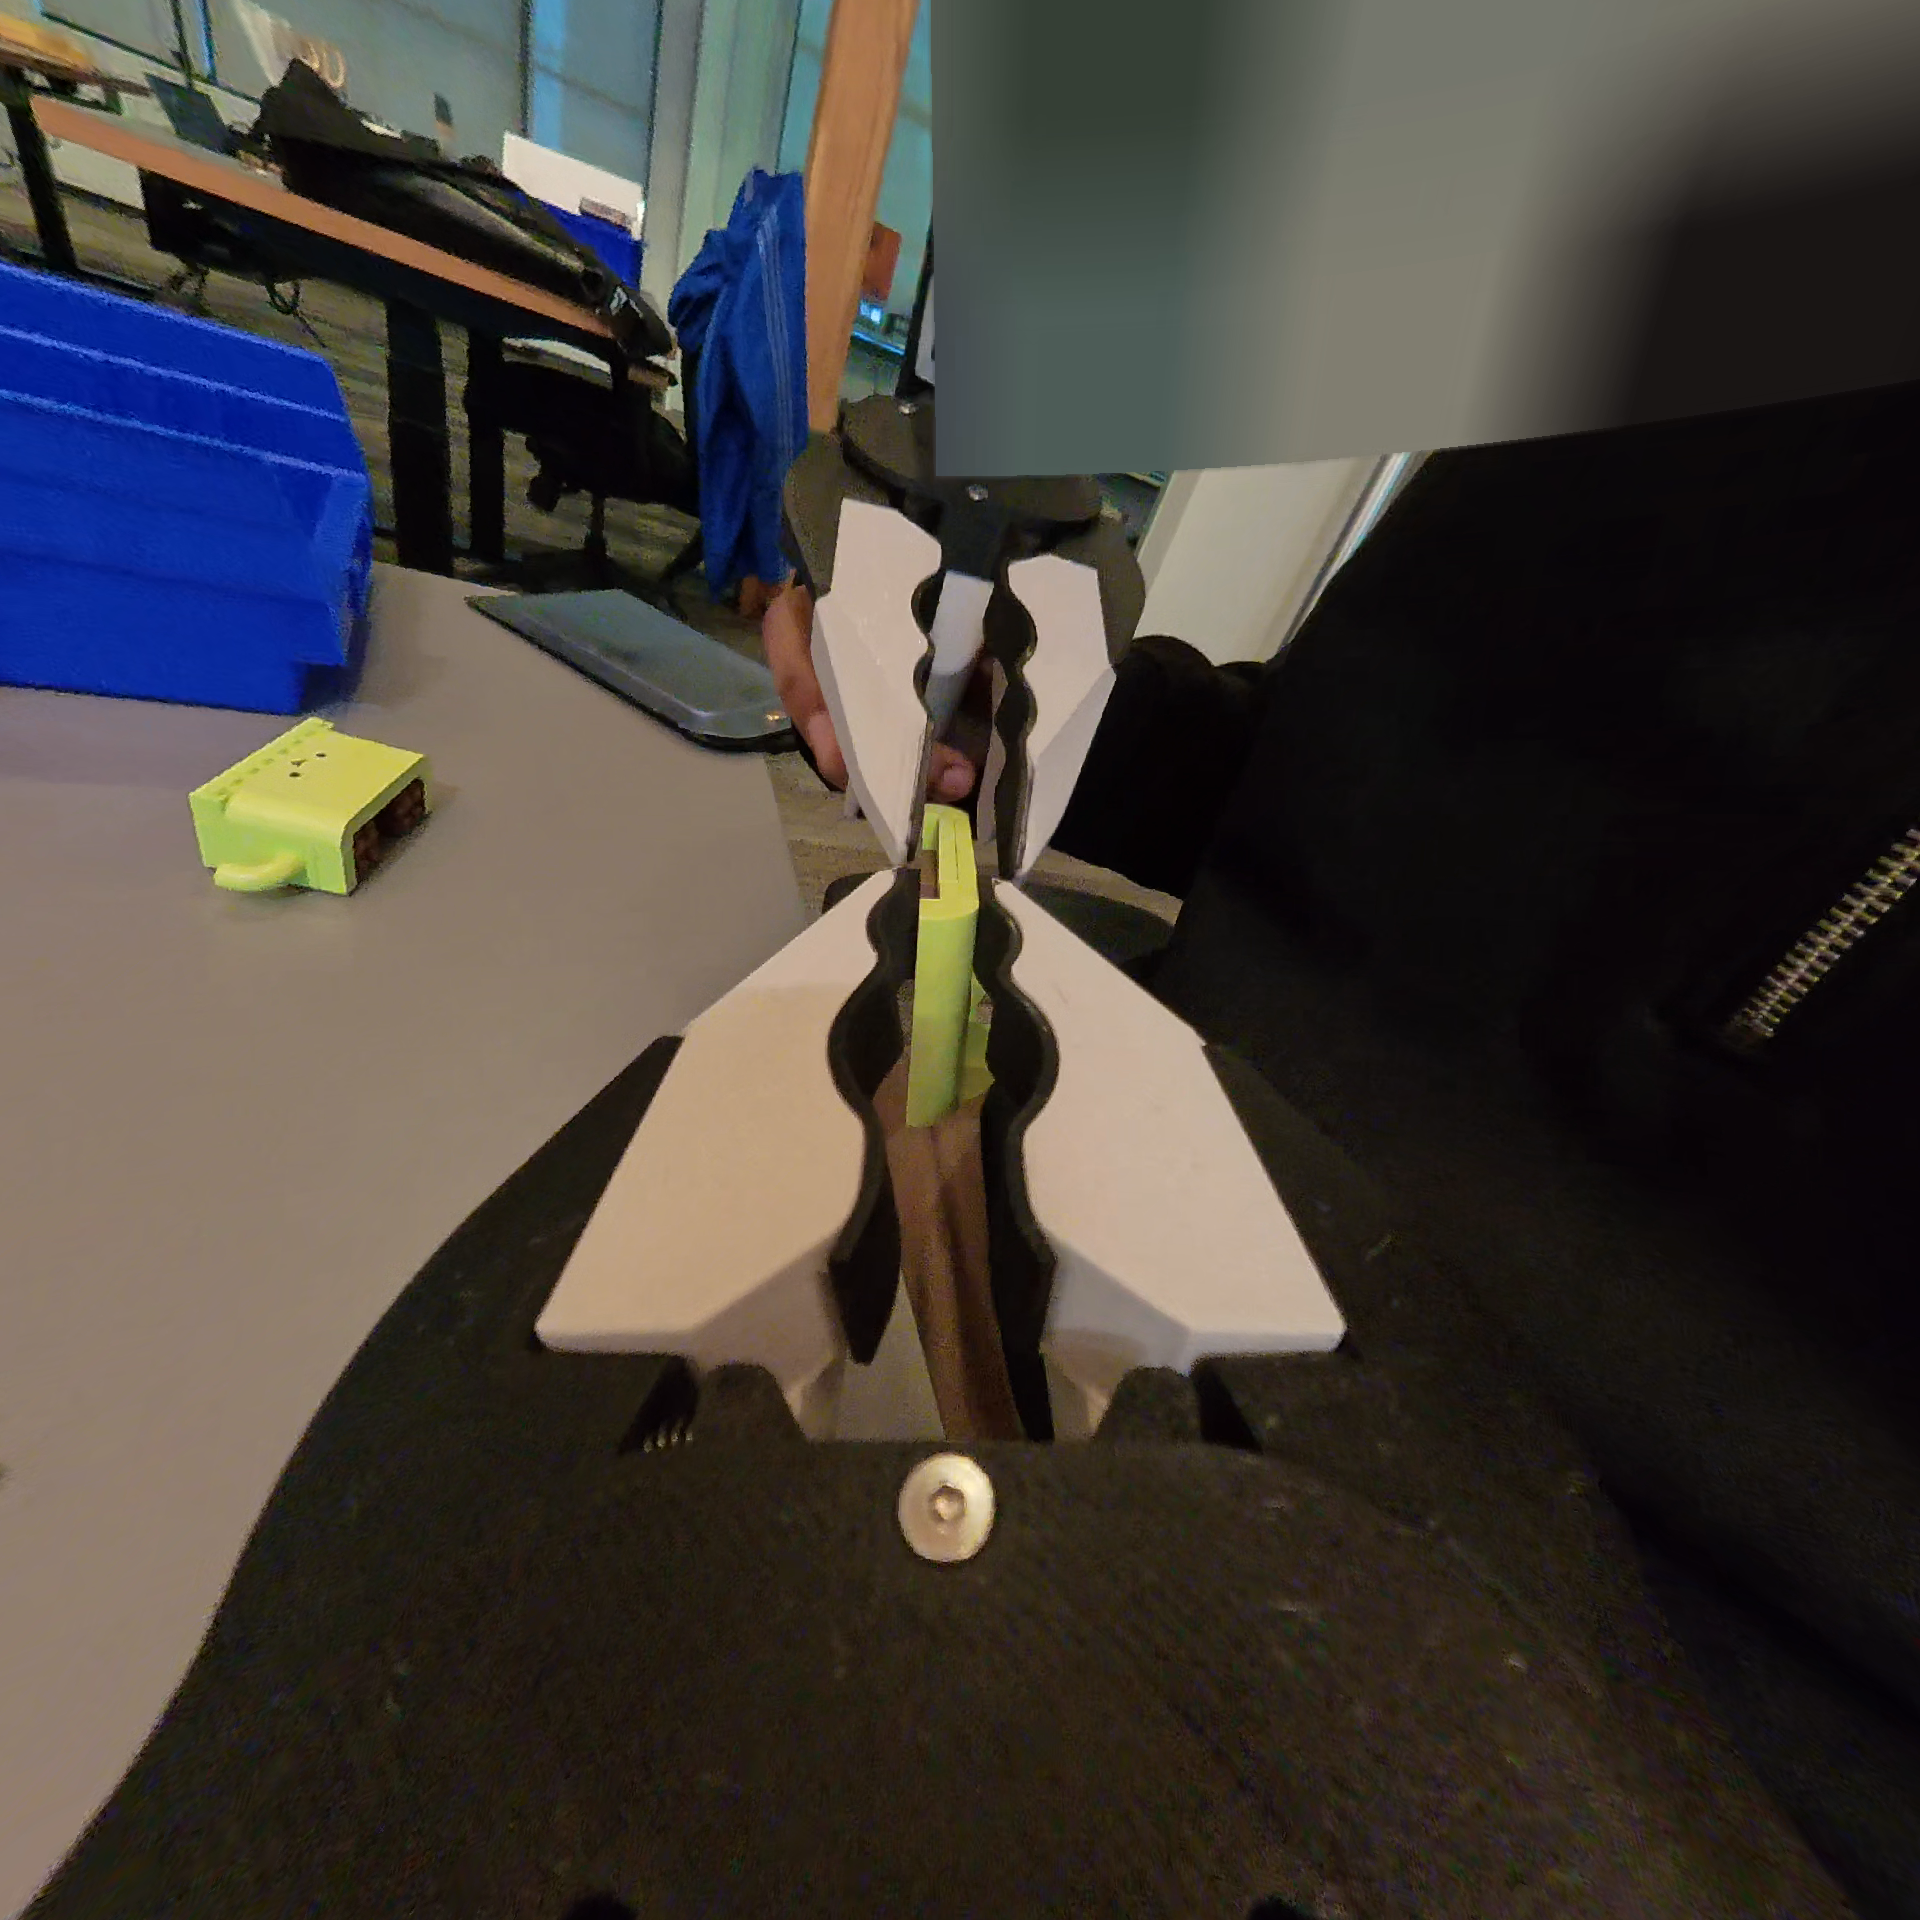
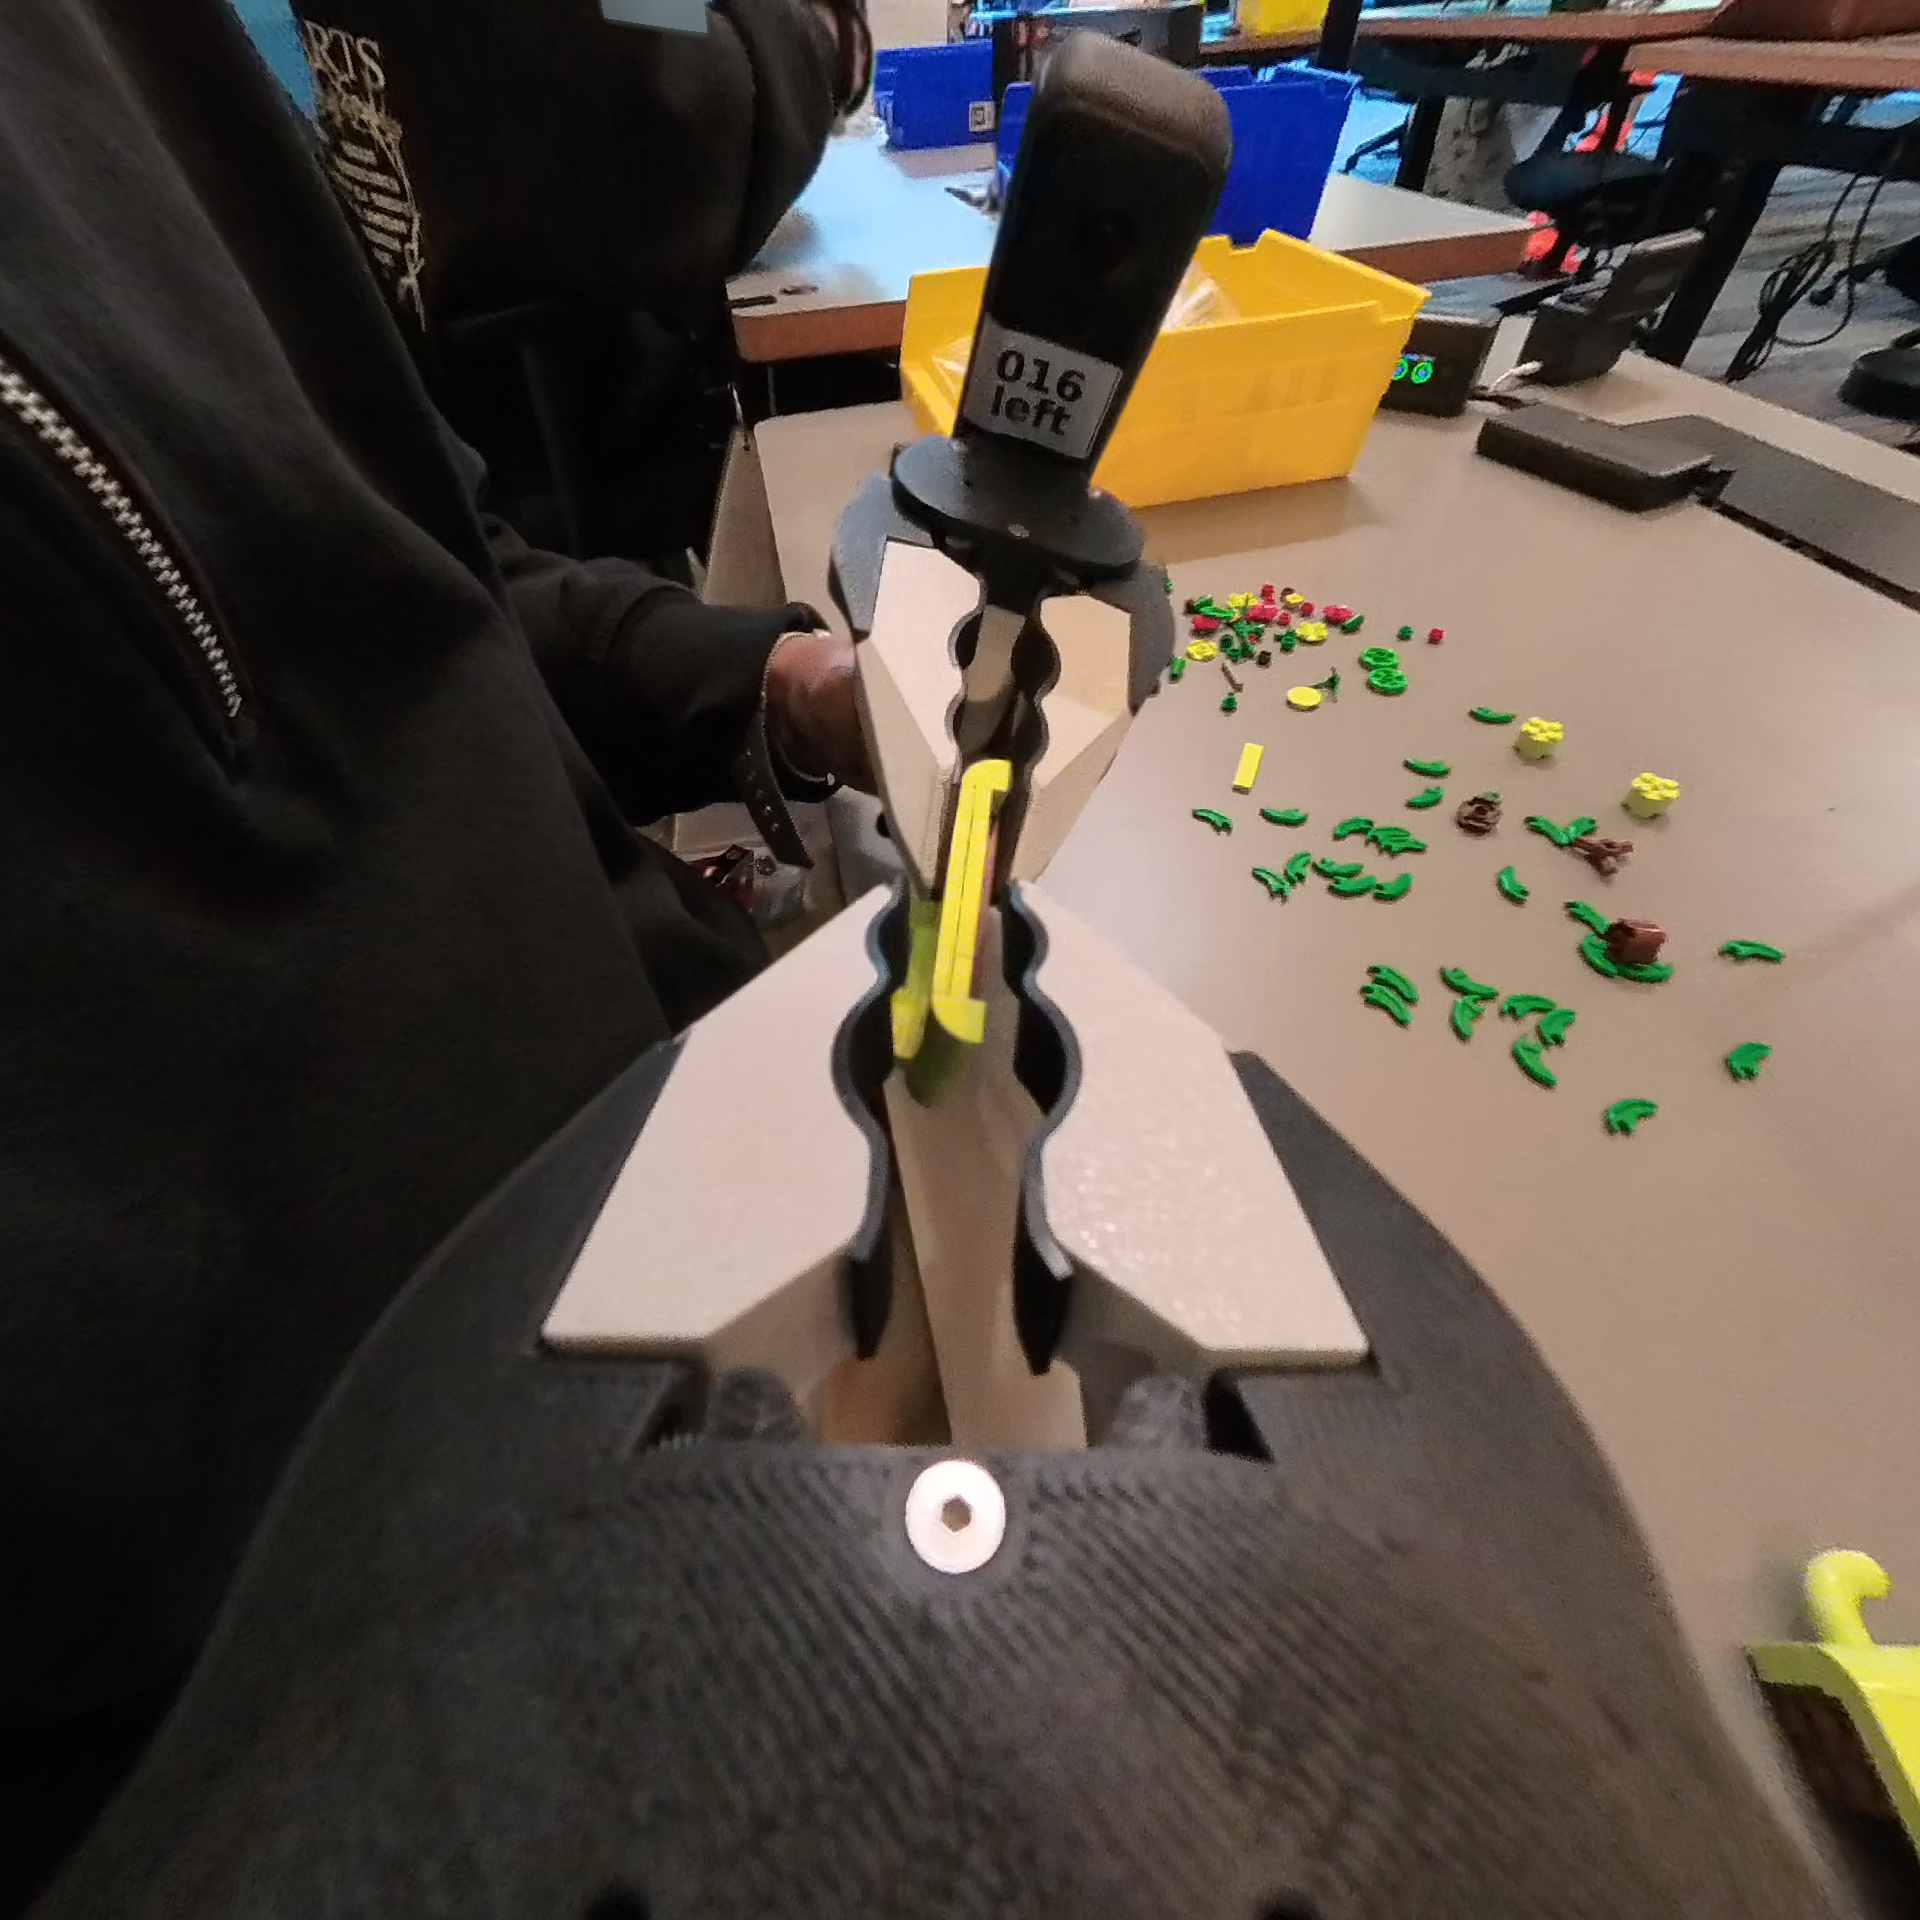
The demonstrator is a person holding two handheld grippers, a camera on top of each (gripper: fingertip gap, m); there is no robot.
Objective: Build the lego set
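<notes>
A flat lime-green lego piece [image 1: 943, 987] is held edge-on in the air over the table's edge, between my two grippers, which face each other tip to tip. My left gripper [image 1: 948, 883] is shut on its near end. My right gripper [image 1: 961, 864] grips the far end. In the right wrist view the same piece [image 2: 961, 914] sits in my right gripper [image 2: 954, 890], with the left gripper [image 2: 968, 868] opposite. A lime-green box-shaped lego assembly [image 1: 312, 821] with brown inside lies on the grey table [image 1: 364, 1039]; its corner shows in the right wrist view [image 2: 1860, 1683].
Several loose green leaf pieces [image 2: 1455, 935] and small red and yellow parts [image 2: 1268, 623] lie scattered on the table. A yellow bin [image 2: 1268, 384] stands behind them. Blue bins [image 1: 177, 499] and a dark flat device [image 1: 644, 665] are at the far left. A person in a black jacket [image 2: 312, 727] stands close. The tips of both grippers are at nearly the same place.
</notes>
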